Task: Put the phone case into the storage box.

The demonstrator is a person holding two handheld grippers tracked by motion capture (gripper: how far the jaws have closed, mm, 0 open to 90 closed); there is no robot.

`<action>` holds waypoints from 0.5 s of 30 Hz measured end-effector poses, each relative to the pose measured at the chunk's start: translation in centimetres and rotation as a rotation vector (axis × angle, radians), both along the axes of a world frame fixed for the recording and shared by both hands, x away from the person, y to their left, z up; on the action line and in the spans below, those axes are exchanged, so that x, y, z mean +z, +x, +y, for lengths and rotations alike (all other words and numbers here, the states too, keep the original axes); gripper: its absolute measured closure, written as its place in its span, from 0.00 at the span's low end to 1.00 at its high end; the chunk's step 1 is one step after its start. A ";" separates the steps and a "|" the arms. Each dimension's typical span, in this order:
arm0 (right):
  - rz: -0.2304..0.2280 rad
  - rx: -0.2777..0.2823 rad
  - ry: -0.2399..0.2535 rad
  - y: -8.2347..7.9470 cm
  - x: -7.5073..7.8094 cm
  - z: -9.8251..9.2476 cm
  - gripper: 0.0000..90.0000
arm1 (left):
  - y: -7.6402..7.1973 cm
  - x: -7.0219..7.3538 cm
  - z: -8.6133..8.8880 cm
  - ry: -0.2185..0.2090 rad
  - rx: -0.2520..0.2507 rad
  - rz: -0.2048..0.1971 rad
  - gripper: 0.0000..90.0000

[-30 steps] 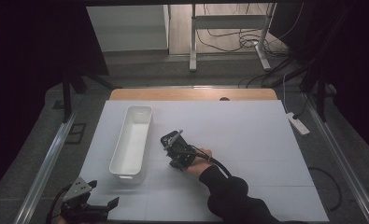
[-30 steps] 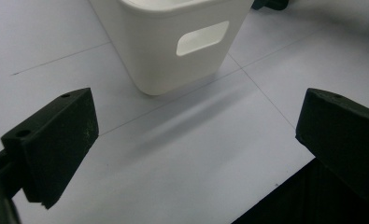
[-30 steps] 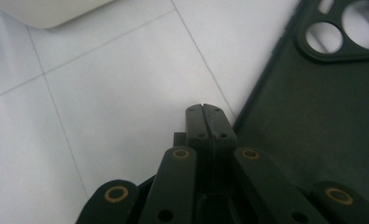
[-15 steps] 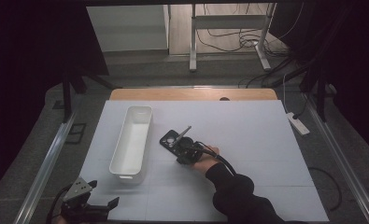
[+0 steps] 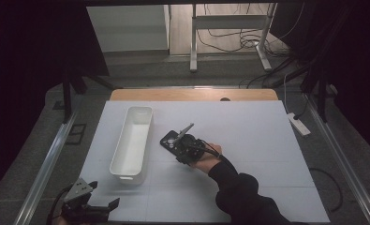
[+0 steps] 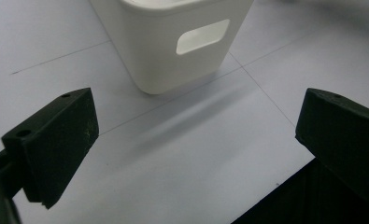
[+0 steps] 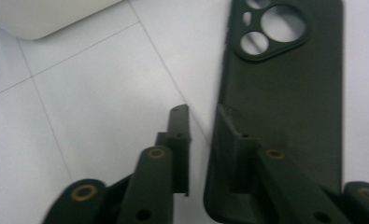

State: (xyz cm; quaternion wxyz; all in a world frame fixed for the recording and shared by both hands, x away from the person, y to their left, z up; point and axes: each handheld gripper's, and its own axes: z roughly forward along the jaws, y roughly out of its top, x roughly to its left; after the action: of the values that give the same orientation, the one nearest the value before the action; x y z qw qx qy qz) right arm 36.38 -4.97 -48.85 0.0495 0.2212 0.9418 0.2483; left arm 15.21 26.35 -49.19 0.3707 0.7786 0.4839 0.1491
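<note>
From the high view, I am working the right gripper point(image 5: 177, 142) over a black phone case point(image 5: 169, 139) that is lying flat on the white worktop point(image 5: 267, 154), just beside the long white bin point(image 5: 132, 140). My left gripper point(image 5: 108, 204) is resting at the near left corner of the worktop, well apart from the case.

In the left gripper view, my jaws are standing wide apart with nothing between them, pointing at the near end wall of the white bin point(image 6: 173, 42) with its handle slot.

In the right gripper view, the phone case point(image 7: 289, 93) is lying with its camera cut-outs at the far end. My jaws have just been opening a little and are now standing slightly spread; the case's long edge is sitting in the narrow gap, one jaw over the case, the other over bare worktop. I cannot tell whether the pads are touching it.

Judging by this, I am working on the edge of the case. To do it well, I should be keeping the jaws low and square to that edge, so that the thin rim is not sliding away across the smooth surface.
</note>
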 end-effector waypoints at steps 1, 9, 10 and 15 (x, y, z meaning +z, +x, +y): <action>-0.006 -0.004 0.000 0.1 0.2 0.0 0.78 | 0.0 0.0 0.0 0.000 0.000 0.000 0.00; -0.023 -0.009 0.021 0.2 1.4 0.0 0.64 | 0.0 0.0 0.0 -0.002 -0.001 0.001 0.00; -0.027 -0.005 0.026 0.2 1.6 0.0 0.62 | 0.0 0.0 0.0 -0.002 -0.001 0.001 0.00; -0.035 -0.005 0.021 0.4 2.1 0.2 0.47 | 0.0 0.0 0.0 0.000 -0.001 0.000 0.00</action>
State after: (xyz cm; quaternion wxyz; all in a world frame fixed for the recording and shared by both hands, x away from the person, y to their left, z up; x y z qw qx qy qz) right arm 36.75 -4.73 -46.79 0.0643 0.2197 0.9375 0.2621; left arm 15.22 26.35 -49.19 0.3707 0.7787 0.4838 0.1488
